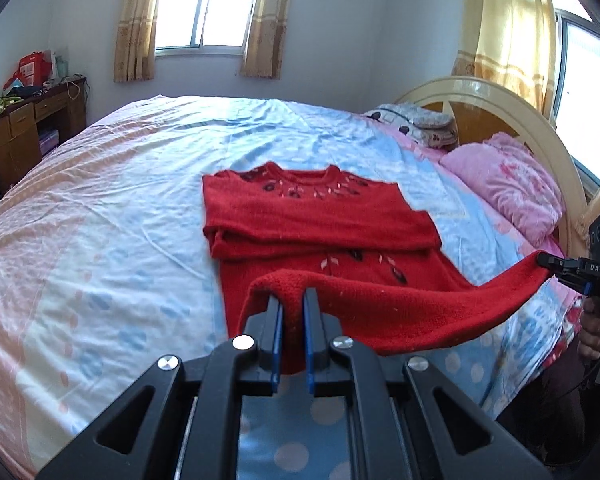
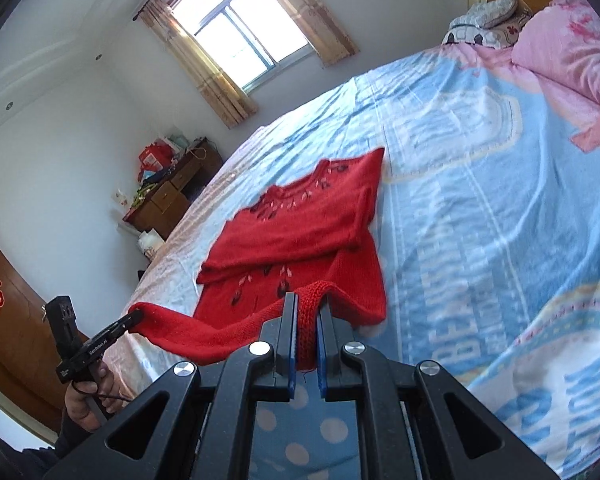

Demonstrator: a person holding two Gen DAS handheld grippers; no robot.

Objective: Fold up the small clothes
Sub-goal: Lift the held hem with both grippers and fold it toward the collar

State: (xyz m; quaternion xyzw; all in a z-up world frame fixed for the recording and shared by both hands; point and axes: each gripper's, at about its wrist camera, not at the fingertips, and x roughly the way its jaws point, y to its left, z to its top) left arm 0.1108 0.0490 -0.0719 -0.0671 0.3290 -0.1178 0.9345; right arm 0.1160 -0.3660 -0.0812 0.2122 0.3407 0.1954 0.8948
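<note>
Sleeves already folded across the sweater (image 1: 320, 216) on the bed (image 1: 120, 208). Left tool (image 1: 293, 312) and right tool (image 2: 307, 320) clenched on hem corners, lifted. Bottom fold pending.

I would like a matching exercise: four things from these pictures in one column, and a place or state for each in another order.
1. red sweater
2. pink pillow
3. wooden desk
4. left tongs

a. against the wall, cluttered on top
b. shut on the lifted hem
c. by the headboard
d. sleeves folded across, on the bed

Pairs: 1-d, 2-c, 3-a, 4-b
</note>
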